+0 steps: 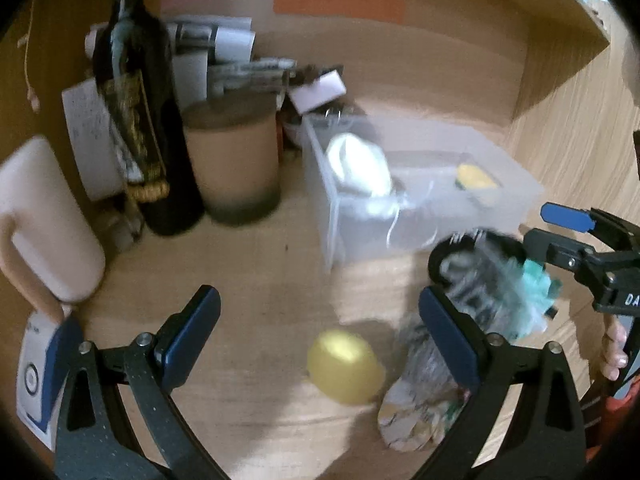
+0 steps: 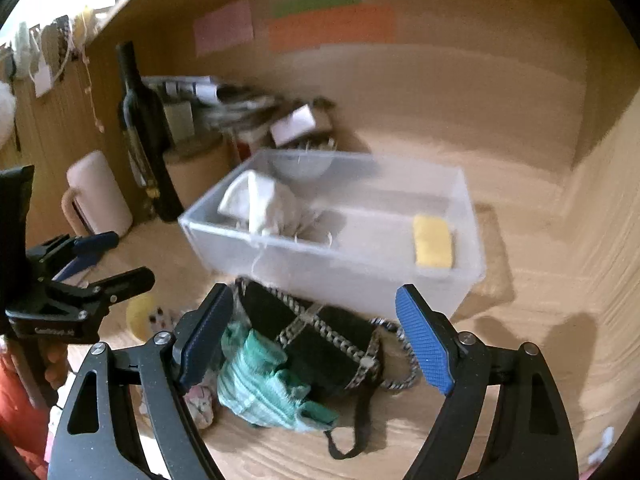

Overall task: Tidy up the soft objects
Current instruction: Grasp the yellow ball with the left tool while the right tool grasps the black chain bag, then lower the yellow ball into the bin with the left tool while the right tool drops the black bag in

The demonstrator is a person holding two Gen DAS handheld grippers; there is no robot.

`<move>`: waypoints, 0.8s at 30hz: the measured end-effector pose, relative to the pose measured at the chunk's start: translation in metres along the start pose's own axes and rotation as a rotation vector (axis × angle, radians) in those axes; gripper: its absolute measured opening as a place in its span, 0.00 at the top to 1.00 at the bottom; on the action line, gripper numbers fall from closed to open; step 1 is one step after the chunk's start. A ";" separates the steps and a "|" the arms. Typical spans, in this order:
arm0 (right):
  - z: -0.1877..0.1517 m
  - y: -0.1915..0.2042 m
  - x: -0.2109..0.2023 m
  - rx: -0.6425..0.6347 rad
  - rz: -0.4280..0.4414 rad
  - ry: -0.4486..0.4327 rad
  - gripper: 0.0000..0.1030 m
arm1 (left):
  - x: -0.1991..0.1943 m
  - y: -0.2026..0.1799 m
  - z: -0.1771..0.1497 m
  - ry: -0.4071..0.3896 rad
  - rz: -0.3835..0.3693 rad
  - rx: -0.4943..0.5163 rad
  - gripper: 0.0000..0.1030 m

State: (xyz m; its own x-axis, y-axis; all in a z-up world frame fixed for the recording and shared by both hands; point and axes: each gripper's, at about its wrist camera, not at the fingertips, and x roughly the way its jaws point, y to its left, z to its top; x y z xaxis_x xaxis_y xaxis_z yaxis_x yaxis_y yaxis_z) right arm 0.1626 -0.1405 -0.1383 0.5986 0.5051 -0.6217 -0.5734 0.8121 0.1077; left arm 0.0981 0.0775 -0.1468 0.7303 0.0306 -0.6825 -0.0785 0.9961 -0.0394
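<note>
My left gripper (image 1: 320, 332) stands open over the wooden surface, and a yellow ball (image 1: 344, 368) lies just below the gap between its fingers. A patterned sock (image 1: 416, 400) lies beside its right finger. My right gripper (image 2: 316, 340) is open too, hovering above a black pouch with a braided strap (image 2: 320, 340) and a crumpled green cloth (image 2: 264, 384); its pads touch neither. Behind them is a clear plastic bin (image 2: 328, 268) holding a white cloth (image 2: 260, 204) and a yellow sponge (image 2: 434, 240). Each gripper appears at the edge of the other view: the left gripper (image 2: 116, 260), the right gripper (image 1: 556, 232).
A dark wine bottle (image 1: 152, 140), a tan canister (image 1: 236, 160), a pale pink jug (image 1: 44, 220) and stacked papers (image 1: 224, 52) crowd the back left. A white and blue box (image 1: 40, 368) sits by my left finger. Wooden walls enclose the back and right.
</note>
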 end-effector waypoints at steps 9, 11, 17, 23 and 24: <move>-0.008 0.004 0.014 0.003 0.028 0.071 0.42 | 0.003 -0.004 -0.023 0.041 -0.021 -0.001 0.17; -0.008 0.003 0.016 0.010 0.044 0.085 0.51 | 0.006 -0.005 -0.025 0.060 -0.036 0.006 0.25; -0.005 0.006 0.019 -0.004 0.068 0.096 0.80 | 0.009 -0.007 -0.029 0.090 -0.082 0.007 0.58; -0.004 0.006 0.010 -0.002 0.070 0.058 0.86 | 0.005 -0.006 -0.026 0.063 -0.081 0.003 0.59; -0.003 0.006 0.007 -0.003 0.065 0.048 0.87 | 0.004 -0.006 -0.024 0.057 -0.080 0.002 0.59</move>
State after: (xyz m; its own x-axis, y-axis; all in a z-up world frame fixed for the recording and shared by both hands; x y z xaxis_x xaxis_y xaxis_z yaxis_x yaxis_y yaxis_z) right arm 0.1617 -0.1330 -0.1446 0.5323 0.5421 -0.6503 -0.6117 0.7773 0.1471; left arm 0.0852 0.0697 -0.1663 0.6946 -0.0536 -0.7174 -0.0202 0.9954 -0.0939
